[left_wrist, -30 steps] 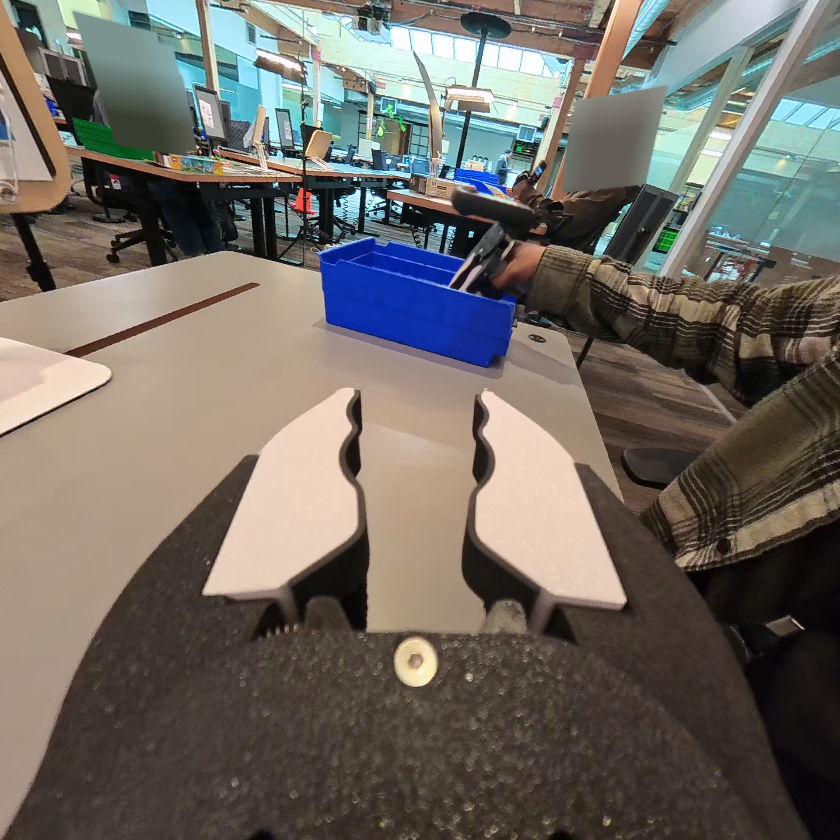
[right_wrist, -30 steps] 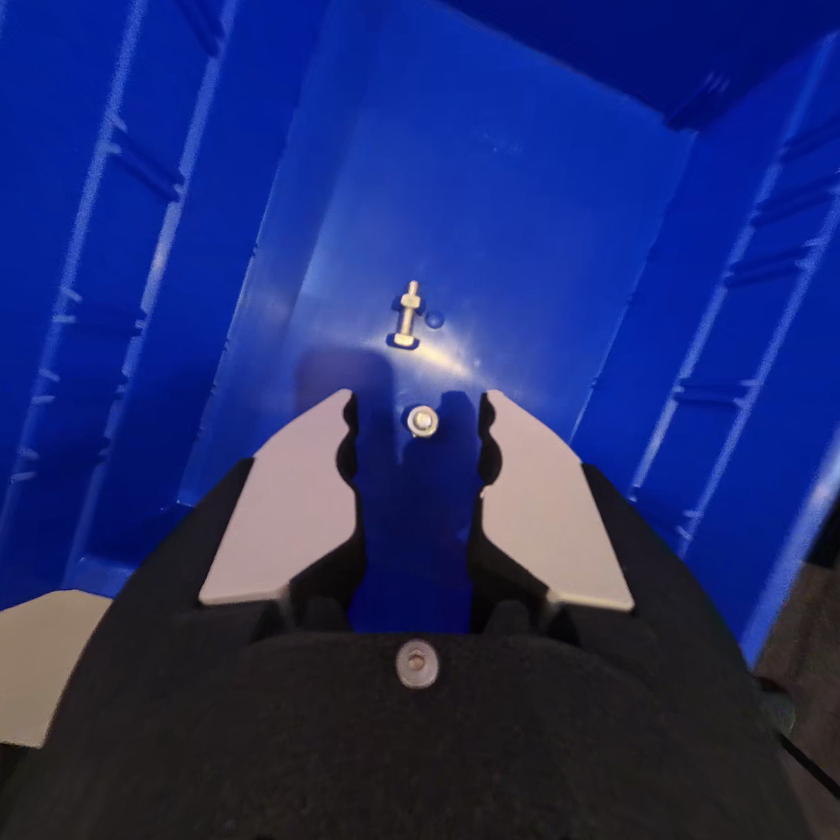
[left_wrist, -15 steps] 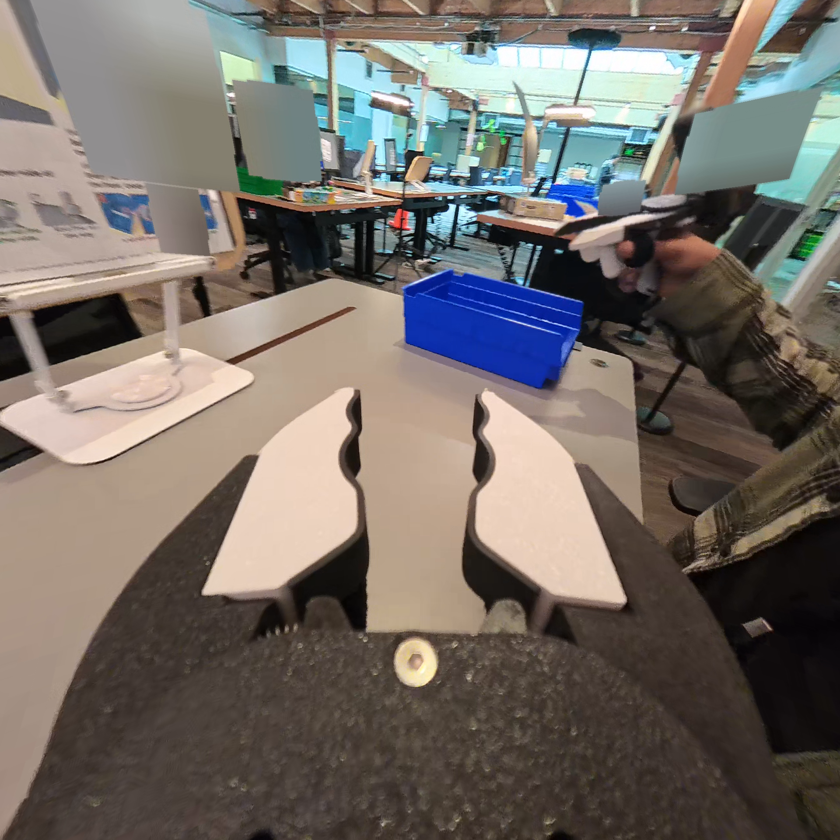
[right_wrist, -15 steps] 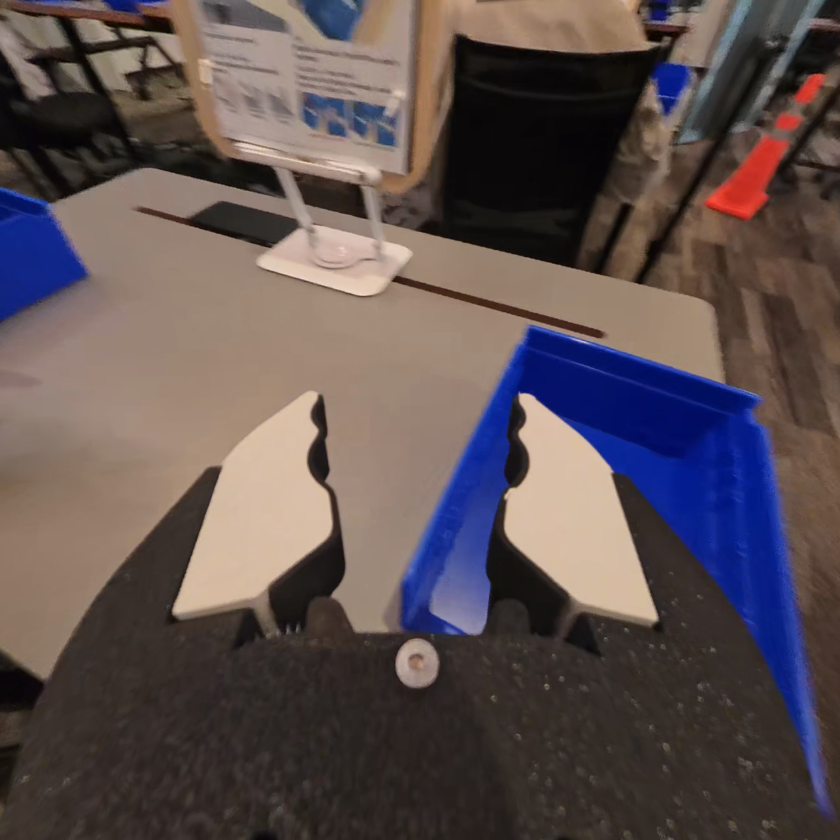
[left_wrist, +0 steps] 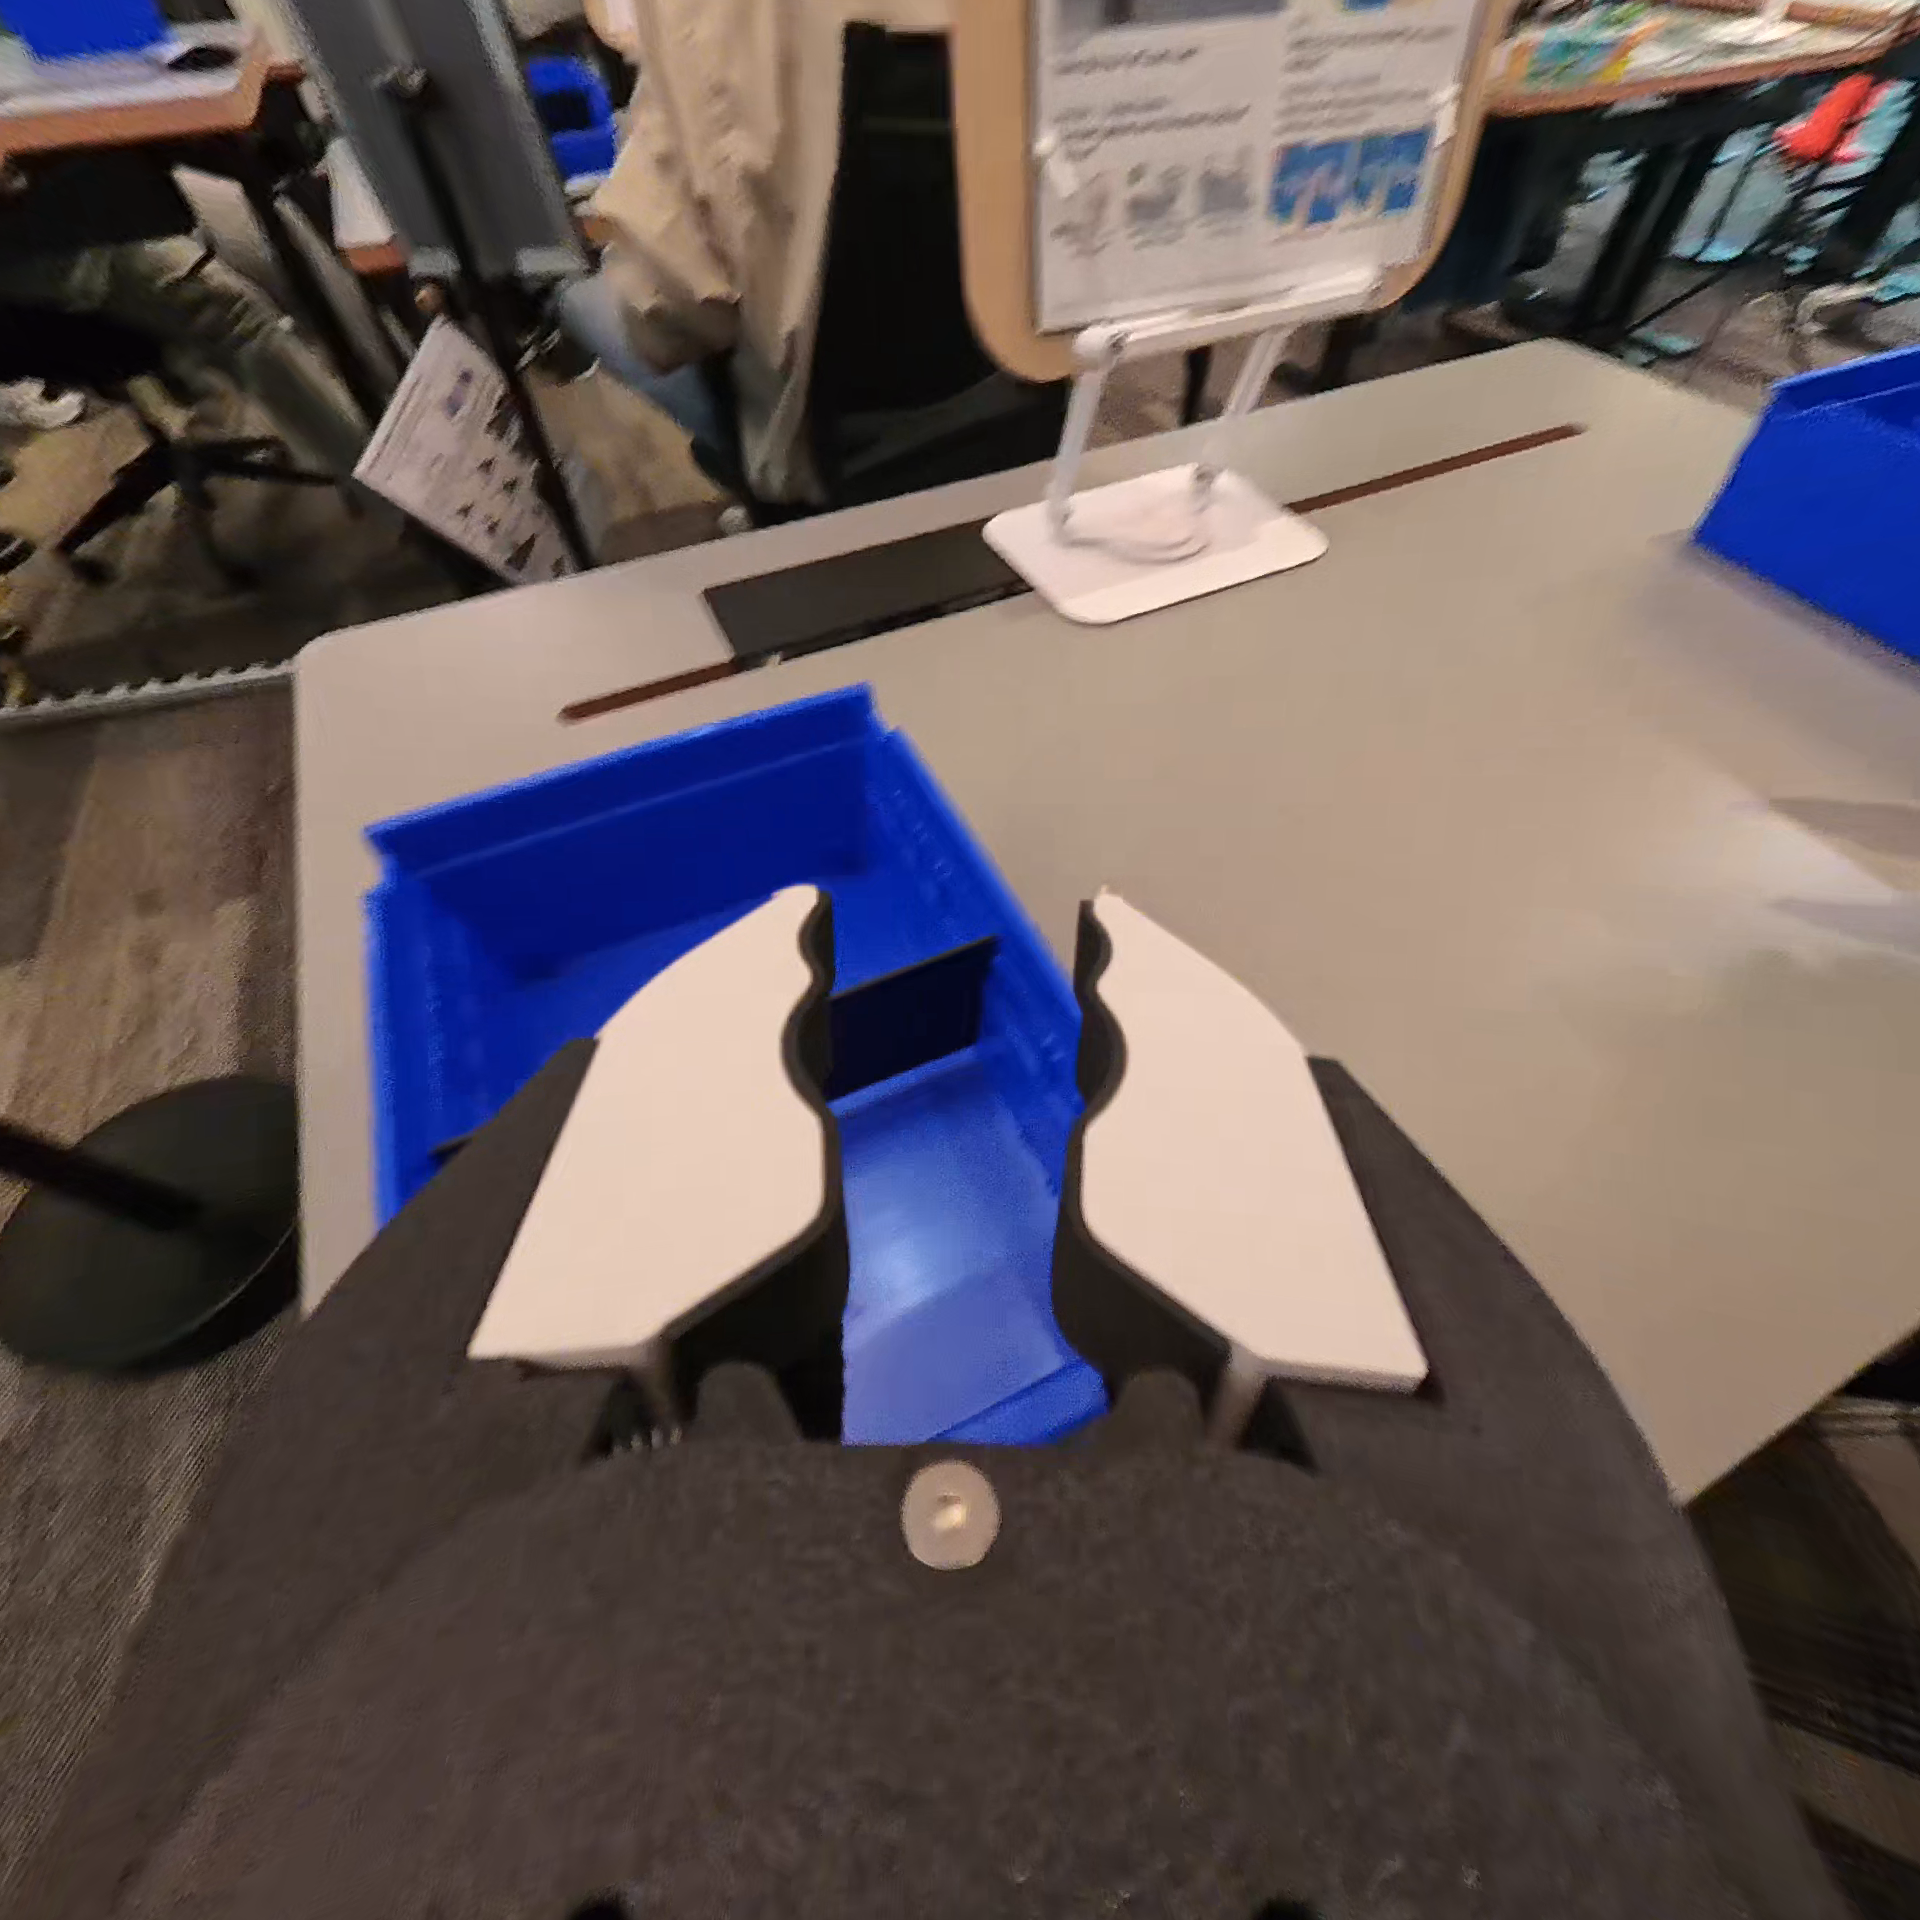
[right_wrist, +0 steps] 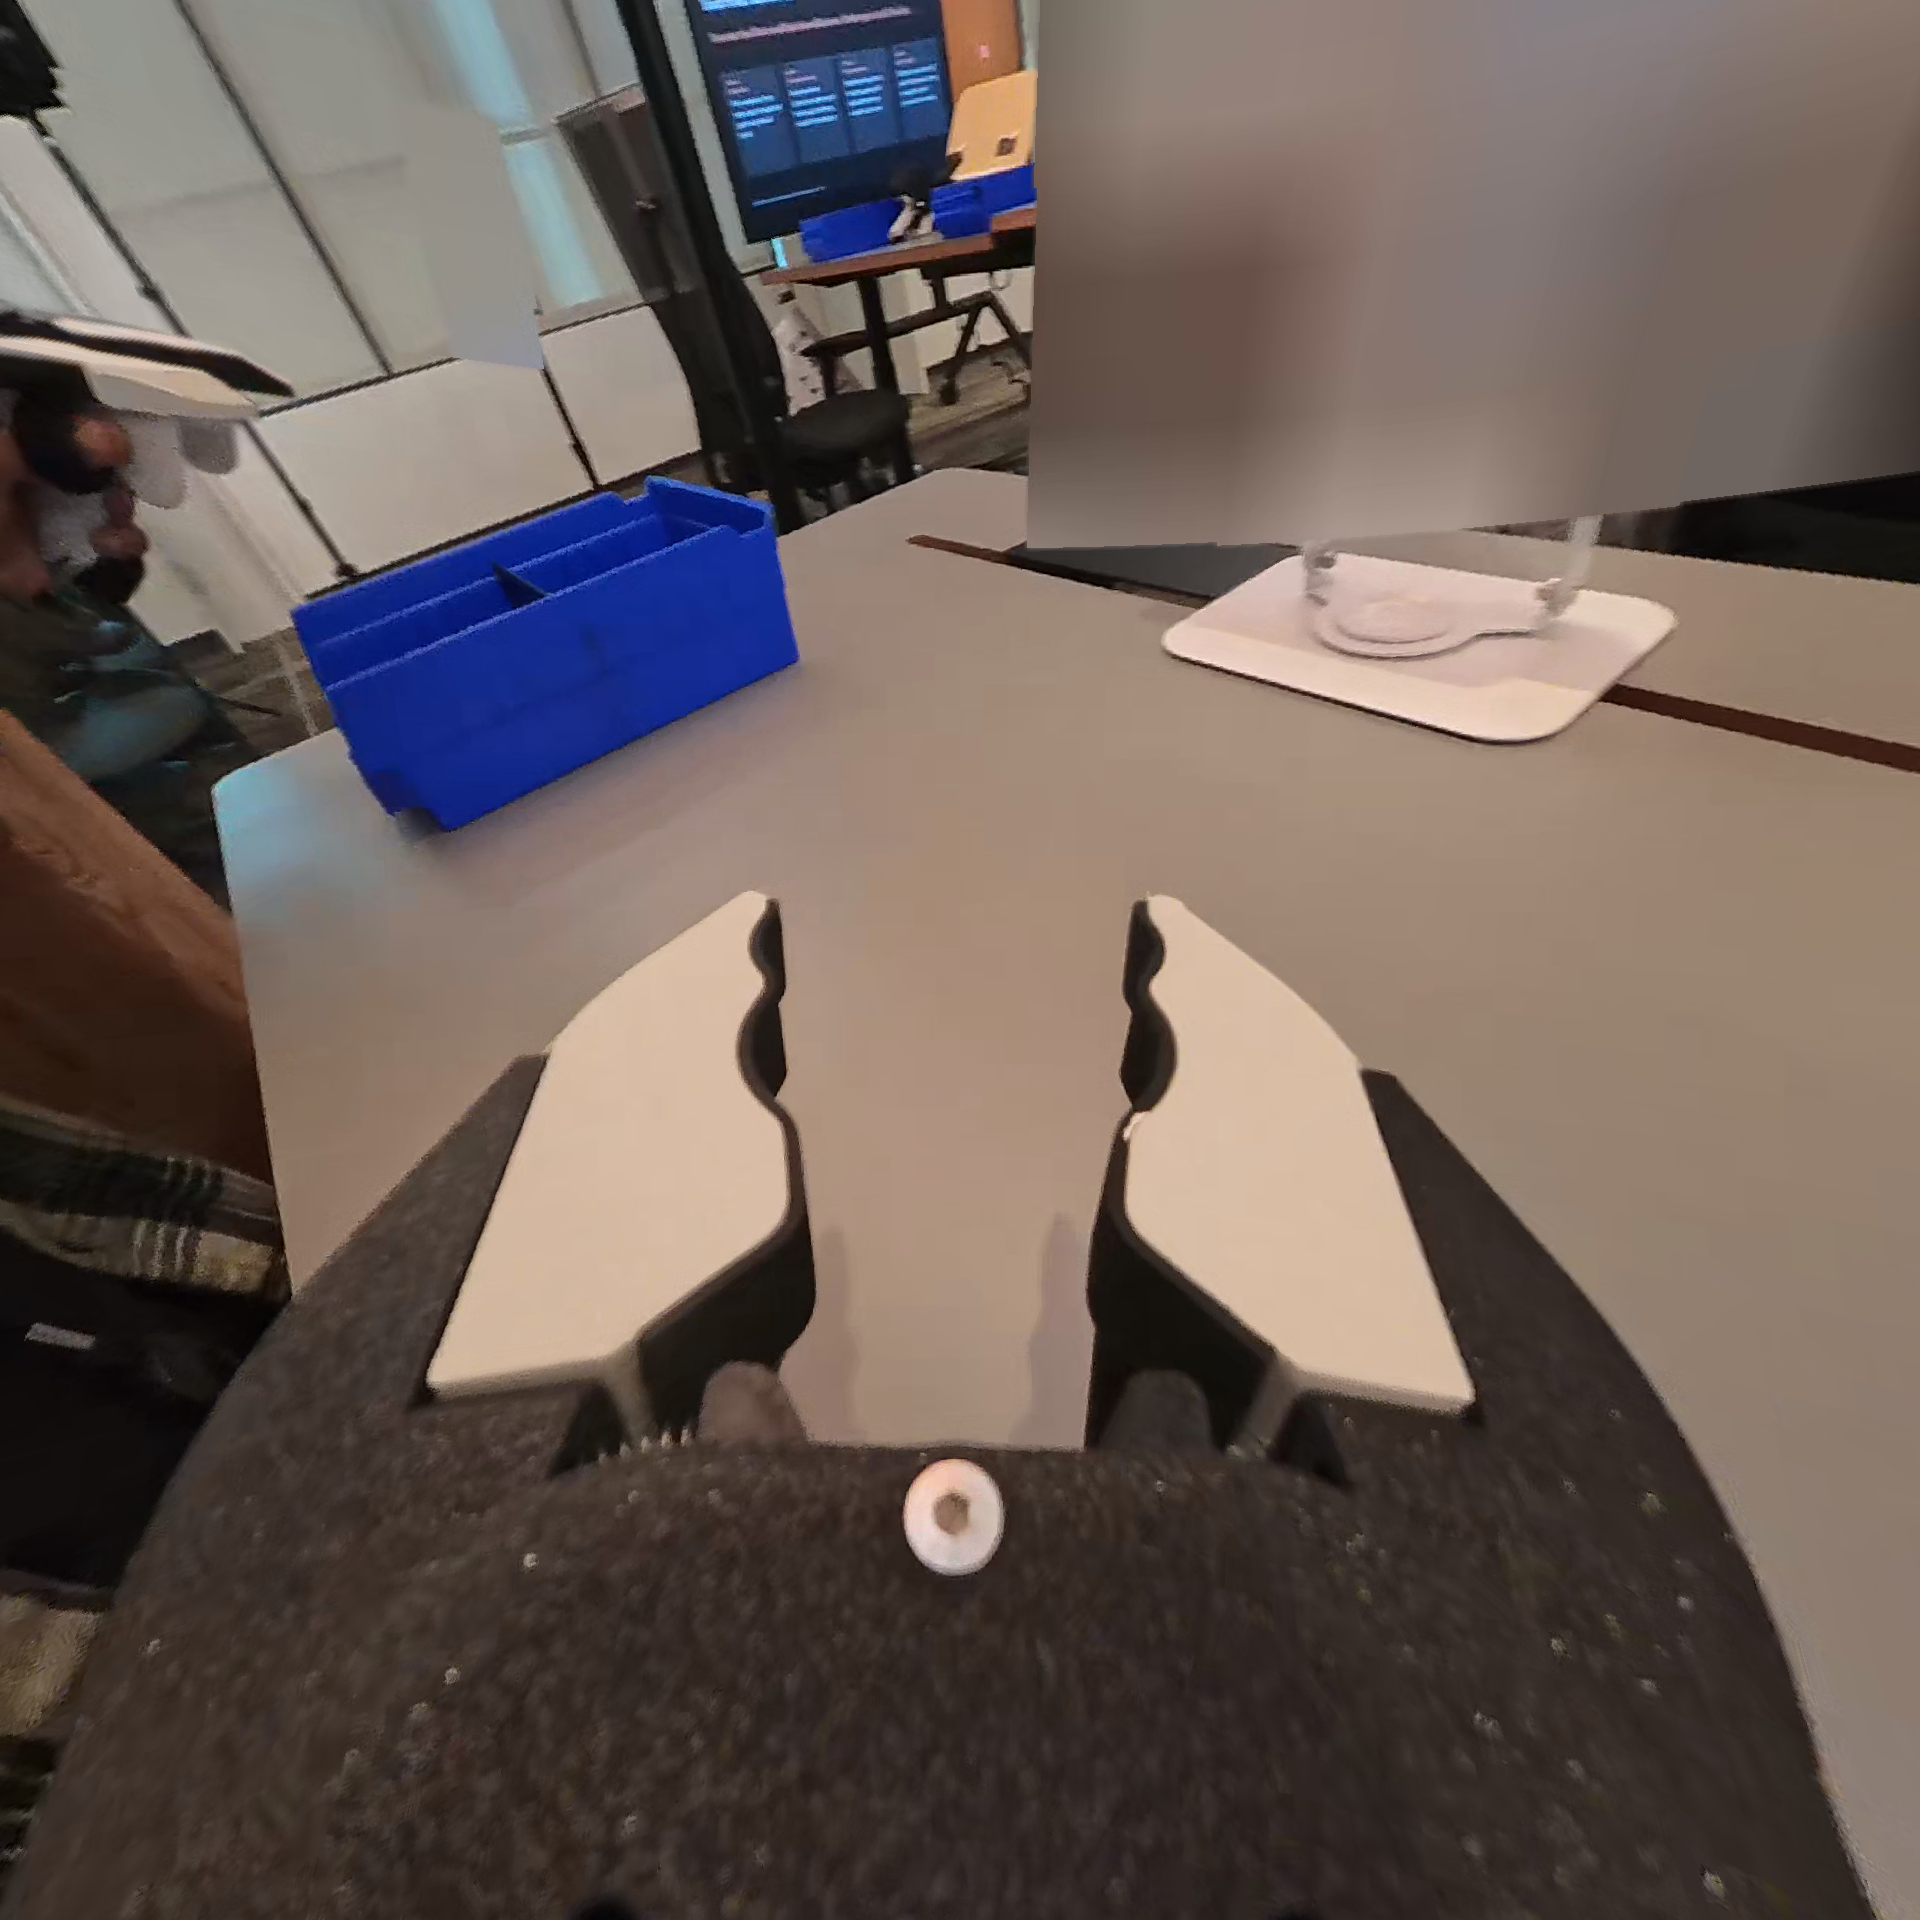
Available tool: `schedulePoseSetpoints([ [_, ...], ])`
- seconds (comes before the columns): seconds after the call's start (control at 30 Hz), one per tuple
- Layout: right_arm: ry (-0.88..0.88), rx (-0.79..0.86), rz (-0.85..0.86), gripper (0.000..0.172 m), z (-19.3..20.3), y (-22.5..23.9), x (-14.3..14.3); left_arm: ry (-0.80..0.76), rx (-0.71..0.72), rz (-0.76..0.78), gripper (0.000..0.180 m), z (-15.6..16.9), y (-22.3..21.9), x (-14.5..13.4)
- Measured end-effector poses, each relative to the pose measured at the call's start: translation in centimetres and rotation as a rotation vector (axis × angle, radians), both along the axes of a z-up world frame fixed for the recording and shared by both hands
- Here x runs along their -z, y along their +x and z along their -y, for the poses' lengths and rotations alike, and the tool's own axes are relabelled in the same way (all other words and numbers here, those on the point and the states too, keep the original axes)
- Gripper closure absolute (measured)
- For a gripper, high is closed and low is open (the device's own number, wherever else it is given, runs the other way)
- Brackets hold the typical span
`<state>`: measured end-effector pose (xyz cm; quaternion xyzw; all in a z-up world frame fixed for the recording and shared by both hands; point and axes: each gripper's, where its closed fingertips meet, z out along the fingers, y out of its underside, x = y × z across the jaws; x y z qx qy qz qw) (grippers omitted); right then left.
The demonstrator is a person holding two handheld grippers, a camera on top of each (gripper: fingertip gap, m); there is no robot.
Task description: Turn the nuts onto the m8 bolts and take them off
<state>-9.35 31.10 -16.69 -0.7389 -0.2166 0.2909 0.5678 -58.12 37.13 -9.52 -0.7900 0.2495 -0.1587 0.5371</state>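
Spanning an open office, grey table (right_wrist: 935, 831) bears blue bins (right_wrist: 540, 655).

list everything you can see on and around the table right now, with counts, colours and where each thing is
table: 1, grey, under both grippers
bin: 2, blue; one with a dark divider at the table's left corner under the left gripper, one at the far right edge
sign stand: 1, white base, at the back of the table by the dark slot
bolts, nuts: none visible now
left gripper: fingers apart, nothing between them, over the bin
right gripper: fingers apart, nothing between them, over bare table
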Motion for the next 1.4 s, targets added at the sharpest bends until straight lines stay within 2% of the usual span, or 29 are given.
schedulePoseSetpoints([
  [0.13, -0.022, -0.061, 0.003, 0.113, -1.4, -2.5, 1.2, -0.054, -0.017, -0.039, 0.137, -0.9, -2.3, 2.4],
  [0.27, -0.043, -0.094, 0.019, 0.115, -2.6, -4.5, 1.7, -0.098, 0.026, -0.124, 0.138, -2.5, -2.9, 3.5],
  [0.6, -0.058, -0.116, 0.051, 0.119, -4.7, -7.1, 2.3, -0.323, 0.24, -0.491, 0.146, -9.3, -2.8, 5.8],
  [0.7, -0.062, -0.125, 0.053, 0.12, -5.0, -7.6, 2.7, -0.395, 0.313, -0.643, 0.149, -11.0, -3.3, 7.0],
  [0.87, -0.072, -0.132, 0.065, 0.121, -5.5, -7.6, 3.1, -0.495, 0.51, -0.865, 0.164, -12.1, -4.5, 9.8],
  [1.1, -0.052, -0.118, 0.076, 0.122, -5.6, -7.0, 2.5, -0.581, 0.714, -1.053, 0.174, -12.8, -5.8, 13.5],
  [1.4, -0.039, -0.086, 0.083, 0.12, -5.0, -6.3, 1.9, -0.648, 0.873, -1.252, 0.169, -13.0, -6.5, 16.6],
])
